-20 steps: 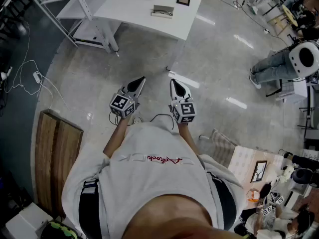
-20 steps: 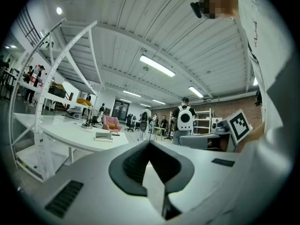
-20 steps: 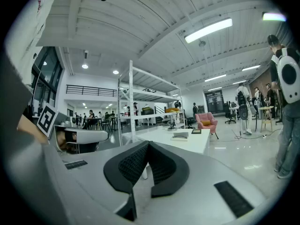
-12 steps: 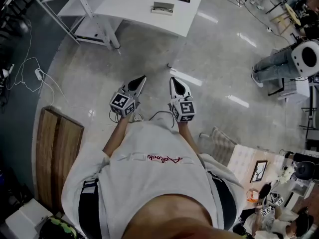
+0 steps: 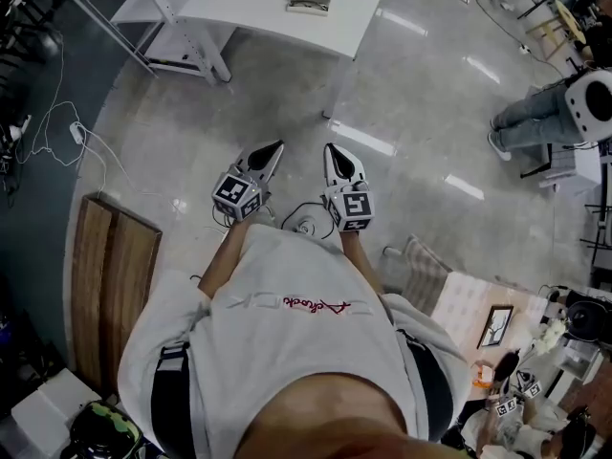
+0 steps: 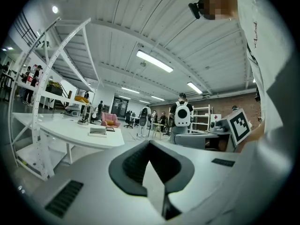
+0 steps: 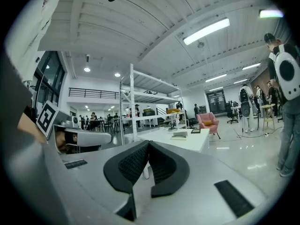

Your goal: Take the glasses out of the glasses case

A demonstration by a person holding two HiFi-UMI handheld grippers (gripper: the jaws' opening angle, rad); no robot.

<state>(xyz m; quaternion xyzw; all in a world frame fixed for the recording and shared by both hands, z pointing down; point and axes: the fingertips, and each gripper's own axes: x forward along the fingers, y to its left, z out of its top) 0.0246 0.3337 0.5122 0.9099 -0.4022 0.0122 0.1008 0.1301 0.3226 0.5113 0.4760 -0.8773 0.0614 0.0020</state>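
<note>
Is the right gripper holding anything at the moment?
No, the right gripper has its jaws closed together, with nothing between them.

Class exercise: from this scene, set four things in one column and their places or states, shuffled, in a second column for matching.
Things:
1. right gripper
2. glasses case
3. wooden bench
4. pink armchair

Places or states:
a. lying on the white table
b. jaws shut, nothing between them
c. on the floor, at the head view's left
d. far off, beyond the table

Pairs: 1-b, 2-a, 3-c, 4-d
</note>
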